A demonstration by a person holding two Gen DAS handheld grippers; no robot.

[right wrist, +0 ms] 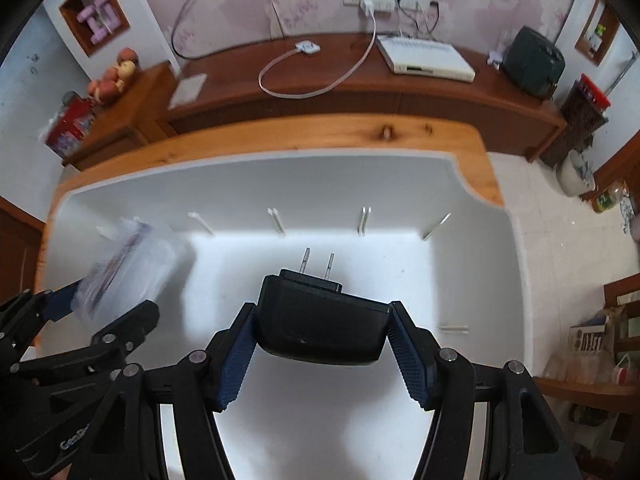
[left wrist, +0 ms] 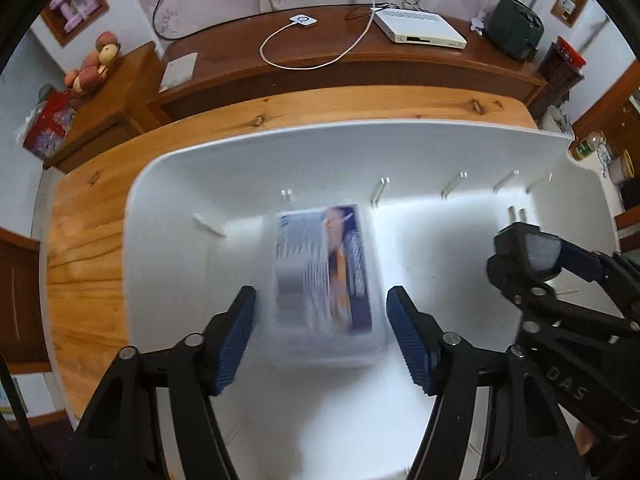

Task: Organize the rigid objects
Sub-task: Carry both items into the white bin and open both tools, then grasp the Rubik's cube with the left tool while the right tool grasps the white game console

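The left tool [left wrist: 322,336] points steeply down into a white bin [left wrist: 248,152]. Its blue pads [left wrist: 236,340] stand apart on either side of a clear plastic case [left wrist: 324,272] with a printed card inside. The case is blurred, and whether the pads actually press on its sides cannot be told from the left wrist view. In the right wrist view the same case [right wrist: 128,268] shows at the left edge of the frame, between the left tool's fingers and tilted above the bin floor.

The right tool [right wrist: 322,338] is clamped on a black power adapter [right wrist: 320,320]. The pads [right wrist: 404,344] press its two ends, and its two metal prongs point away toward the back wall of the bin. In the left wrist view this adapter [left wrist: 528,248] appears at the right of the frame, in the right tool, over the right part of the bin.

The bin's inner walls carry thin white ribs [right wrist: 276,220] spaced along the back. The bin sits on a light wooden surface [left wrist: 88,280]. Beyond it, across the upper frame, runs a dark wooden cabinet [left wrist: 320,60] with a white set-top box [left wrist: 420,28] and a looped white cable [left wrist: 304,60]. Peaches [left wrist: 96,64] are piled at upper left.
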